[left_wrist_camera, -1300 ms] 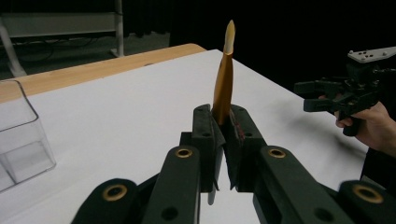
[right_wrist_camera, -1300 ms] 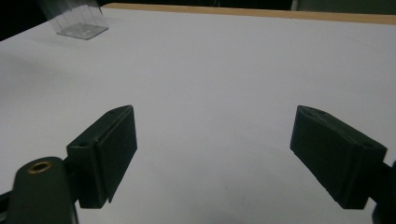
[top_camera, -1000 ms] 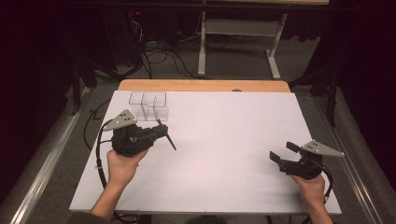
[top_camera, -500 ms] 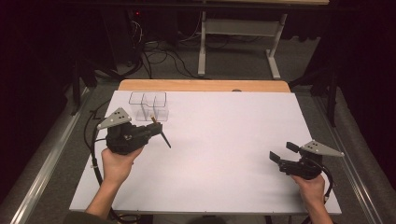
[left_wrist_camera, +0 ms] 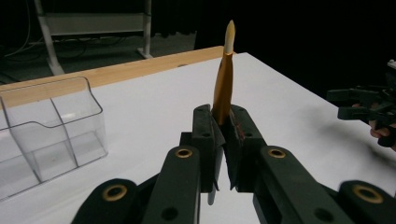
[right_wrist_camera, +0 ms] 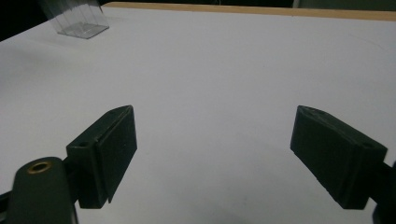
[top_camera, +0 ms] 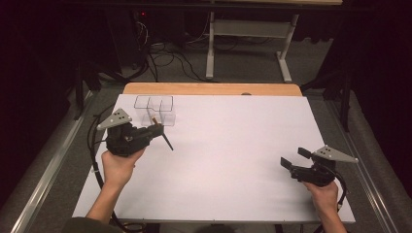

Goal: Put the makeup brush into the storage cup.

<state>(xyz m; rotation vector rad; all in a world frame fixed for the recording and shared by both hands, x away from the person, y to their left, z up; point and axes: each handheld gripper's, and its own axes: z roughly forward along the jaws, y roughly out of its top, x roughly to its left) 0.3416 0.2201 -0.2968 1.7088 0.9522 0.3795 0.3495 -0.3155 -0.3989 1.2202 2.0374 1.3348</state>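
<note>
Clamping a pencil [left_wrist_camera: 224, 79], the left hand-held gripper [top_camera: 156, 130] sits at the left of the surface [top_camera: 233, 160], jaws pinched tight on the shaft. The pencil's long axis runs across the jaws: in the left gripper view it stands nearly upright from the pads, pale tip on top, and from above its dark lower end juts out toward the middle of the surface. Just beyond the jaws stands the clear organizer [top_camera: 154, 108], open compartments facing up. That's the relation to watch: the organizer lies close ahead of the left hand, so by my read a short carry and a tip-down turn would drop the pencil in. Far right, the right hand-held gripper [top_camera: 294, 159] waits well apart, jaws spread wide, nothing between them.
</note>
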